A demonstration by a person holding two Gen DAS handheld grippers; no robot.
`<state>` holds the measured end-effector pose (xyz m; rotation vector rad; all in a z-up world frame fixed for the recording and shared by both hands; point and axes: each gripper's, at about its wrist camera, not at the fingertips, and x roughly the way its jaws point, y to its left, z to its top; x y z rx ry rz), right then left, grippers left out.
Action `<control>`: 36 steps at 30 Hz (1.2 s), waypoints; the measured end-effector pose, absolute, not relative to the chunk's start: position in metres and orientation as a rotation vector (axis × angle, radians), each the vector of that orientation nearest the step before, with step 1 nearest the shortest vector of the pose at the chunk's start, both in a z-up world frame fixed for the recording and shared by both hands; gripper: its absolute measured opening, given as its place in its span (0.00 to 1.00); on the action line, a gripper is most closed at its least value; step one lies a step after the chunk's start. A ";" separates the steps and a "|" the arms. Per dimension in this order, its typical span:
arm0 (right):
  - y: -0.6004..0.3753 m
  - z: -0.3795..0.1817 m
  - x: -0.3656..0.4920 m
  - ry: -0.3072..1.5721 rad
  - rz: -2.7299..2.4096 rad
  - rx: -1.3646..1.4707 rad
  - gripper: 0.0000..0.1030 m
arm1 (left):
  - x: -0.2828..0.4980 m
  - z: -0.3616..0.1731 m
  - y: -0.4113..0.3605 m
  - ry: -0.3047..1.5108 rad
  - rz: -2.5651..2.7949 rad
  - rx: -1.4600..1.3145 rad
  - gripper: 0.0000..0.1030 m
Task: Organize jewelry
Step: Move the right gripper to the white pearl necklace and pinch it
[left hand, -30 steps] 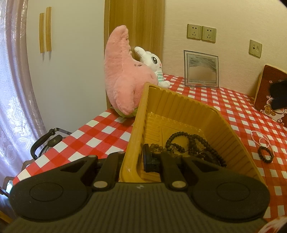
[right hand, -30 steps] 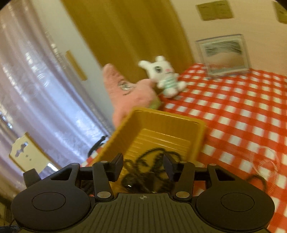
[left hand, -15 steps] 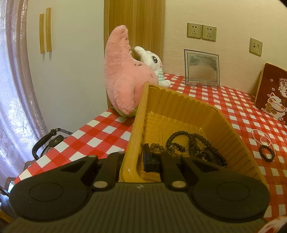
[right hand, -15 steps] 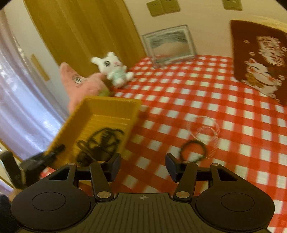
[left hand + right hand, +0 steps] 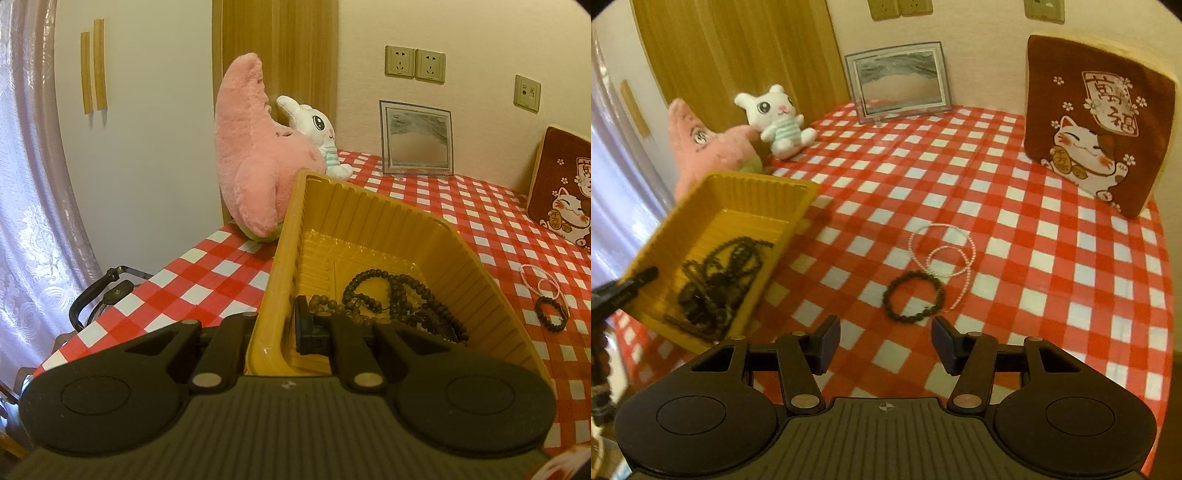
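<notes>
Stowed: dark bead strands (image 5: 399, 295) in yellow tray (image 5: 369, 221), its near wall clamped by left hand-held gripper (image 5: 284, 332). Outstanding: dark bracelet (image 5: 913, 297) and pink necklace (image 5: 943, 251) on surface (image 5: 1034, 258), just ahead of right hand-held gripper (image 5: 884, 341), jaws apart, empty.
</notes>
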<state>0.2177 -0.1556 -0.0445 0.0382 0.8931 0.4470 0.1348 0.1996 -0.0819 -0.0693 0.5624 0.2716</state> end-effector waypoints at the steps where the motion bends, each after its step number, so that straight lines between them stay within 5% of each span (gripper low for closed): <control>1: -0.156 -0.047 0.219 0.891 0.443 0.030 0.53 | 0.135 -0.082 0.199 0.562 0.272 -0.068 0.07; 13: -0.161 -0.067 0.234 0.875 0.413 -0.008 0.52 | 0.134 -0.082 0.200 0.564 0.272 -0.067 0.07; 21: -0.166 -0.074 0.252 0.835 0.388 -0.053 0.37 | 0.134 -0.083 0.200 0.567 0.272 -0.066 0.07; 26: -0.170 -0.085 0.269 0.836 0.378 -0.077 0.19 | 0.134 -0.083 0.200 0.567 0.271 -0.066 0.07; 36: -0.169 -0.112 0.305 0.879 0.337 -0.099 0.13 | 0.134 -0.084 0.201 0.571 0.270 -0.064 0.07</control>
